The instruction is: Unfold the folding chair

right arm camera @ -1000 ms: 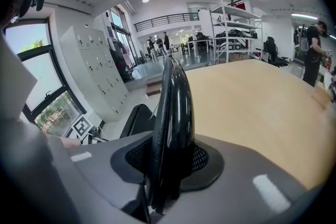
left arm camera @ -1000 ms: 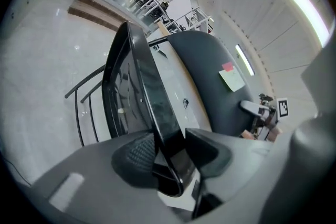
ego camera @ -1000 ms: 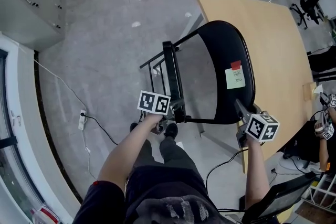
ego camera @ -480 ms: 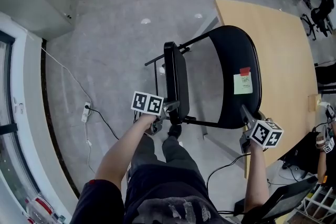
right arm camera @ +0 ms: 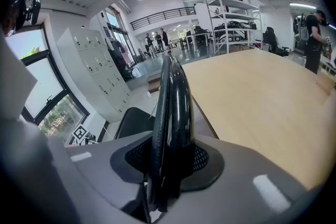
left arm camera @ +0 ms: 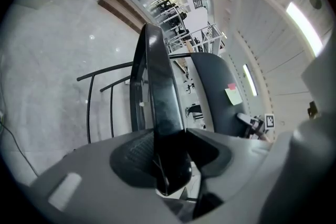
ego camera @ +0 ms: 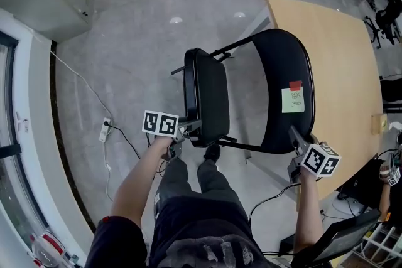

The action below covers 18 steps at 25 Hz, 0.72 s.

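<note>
Light was bright and even, from ceiling lamps that glared as white spots on the glossy floor [ego camera: 125, 72] beyond the folding chair [ego camera: 282, 59]; shadows under the chair were faint. Both gripper views bulged fisheye-style with black corners, the chair's near edge soft, a strip light [left arm camera: 302, 21] to its right blown white

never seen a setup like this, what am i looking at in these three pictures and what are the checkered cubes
A person holds a gripping tool in each hand; the checkered cubes are part of them. One picture comes from a camera on the person's head, looking down; the other two ride on each tool. A black folding chair stands on the grey floor beside a wooden table. The left tool grips the seat edge, the right tool the backrest, which carries a sticky note.
</note>
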Tool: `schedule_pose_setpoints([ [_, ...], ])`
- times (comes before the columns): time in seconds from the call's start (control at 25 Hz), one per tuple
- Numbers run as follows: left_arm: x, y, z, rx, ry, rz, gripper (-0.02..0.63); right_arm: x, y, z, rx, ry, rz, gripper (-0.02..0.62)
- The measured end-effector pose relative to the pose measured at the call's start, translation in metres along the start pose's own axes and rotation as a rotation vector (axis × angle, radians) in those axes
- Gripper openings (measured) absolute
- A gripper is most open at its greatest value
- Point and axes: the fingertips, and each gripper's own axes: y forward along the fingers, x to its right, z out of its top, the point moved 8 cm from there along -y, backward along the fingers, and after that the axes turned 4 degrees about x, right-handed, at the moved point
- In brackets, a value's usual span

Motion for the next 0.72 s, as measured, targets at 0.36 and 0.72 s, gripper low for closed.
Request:
schedule_pose_setpoints([
  [0.36,-0.044,-0.037,-0.008,0.075,-0.073,0.011,0.17,-0.025,0.012,-0.004,-0.025,0.025,0.031,0.107],
  [0.72,-0.147,-0.088,-0.031,0.172,-0.211,0.001,0.183,-0.079,0.053,-0.032,-0.072,0.053,0.044,0.1],
])
